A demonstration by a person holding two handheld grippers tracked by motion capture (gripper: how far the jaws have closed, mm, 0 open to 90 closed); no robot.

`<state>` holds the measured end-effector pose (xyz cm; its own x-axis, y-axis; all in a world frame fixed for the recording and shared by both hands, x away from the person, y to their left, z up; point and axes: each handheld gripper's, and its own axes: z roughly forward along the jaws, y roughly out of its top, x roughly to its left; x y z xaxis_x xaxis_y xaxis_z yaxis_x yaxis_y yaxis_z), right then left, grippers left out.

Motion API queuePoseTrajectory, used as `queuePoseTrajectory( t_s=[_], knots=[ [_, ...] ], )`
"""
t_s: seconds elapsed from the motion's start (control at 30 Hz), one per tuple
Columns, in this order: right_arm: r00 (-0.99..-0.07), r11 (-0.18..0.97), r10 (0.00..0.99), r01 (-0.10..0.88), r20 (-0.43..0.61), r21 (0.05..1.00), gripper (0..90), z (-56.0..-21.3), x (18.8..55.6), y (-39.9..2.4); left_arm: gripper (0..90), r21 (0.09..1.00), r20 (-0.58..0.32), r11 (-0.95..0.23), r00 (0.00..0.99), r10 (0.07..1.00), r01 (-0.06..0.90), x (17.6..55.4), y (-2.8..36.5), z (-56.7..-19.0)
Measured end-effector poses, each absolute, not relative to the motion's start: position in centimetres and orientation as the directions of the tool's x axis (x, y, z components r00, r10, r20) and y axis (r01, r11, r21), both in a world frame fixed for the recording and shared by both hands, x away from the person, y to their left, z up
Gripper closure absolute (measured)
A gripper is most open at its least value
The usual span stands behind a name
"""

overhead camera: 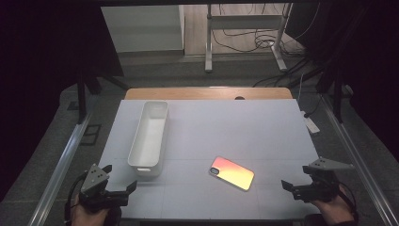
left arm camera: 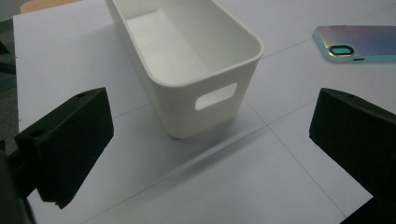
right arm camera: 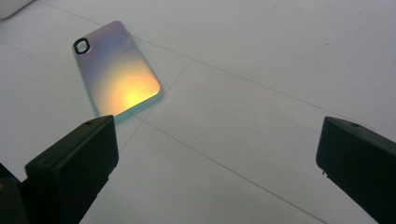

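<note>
Two tools, the left tool [overhead camera: 117, 181] and the right tool [overhead camera: 294, 184], waited wide open and empty, because the phone case [overhead camera: 232, 173] and white bin [overhead camera: 149, 137] lay untouched on the desk [overhead camera: 244, 132].

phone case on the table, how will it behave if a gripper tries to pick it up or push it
The phone case lies flat, so it would likely slide rather than tip or roll. Its glossy iridescent back looks slippery. Its low edge probably gives jaws little to grip on the table.

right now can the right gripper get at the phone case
Probably yes. The right gripper is open with nothing between its fingers, and the phone case lies flat on bare table beside it; the white bin stands well off to the other side.
</note>
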<state>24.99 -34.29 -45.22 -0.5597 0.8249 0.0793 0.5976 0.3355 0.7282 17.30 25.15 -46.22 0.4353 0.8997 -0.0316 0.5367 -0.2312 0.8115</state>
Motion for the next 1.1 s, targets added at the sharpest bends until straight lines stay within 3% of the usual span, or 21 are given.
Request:
queuePoseTrajectory(
  t_s=[1.1],
  knots=[
    [-0.582,0.361,0.809,0.594,0.075,0.719,0.0,-45.21,25.08,-34.01,0.4,0.811,-0.04,-0.235,0.452,0.891,0.536,17.26,25.23,-46.26]
  ],
)
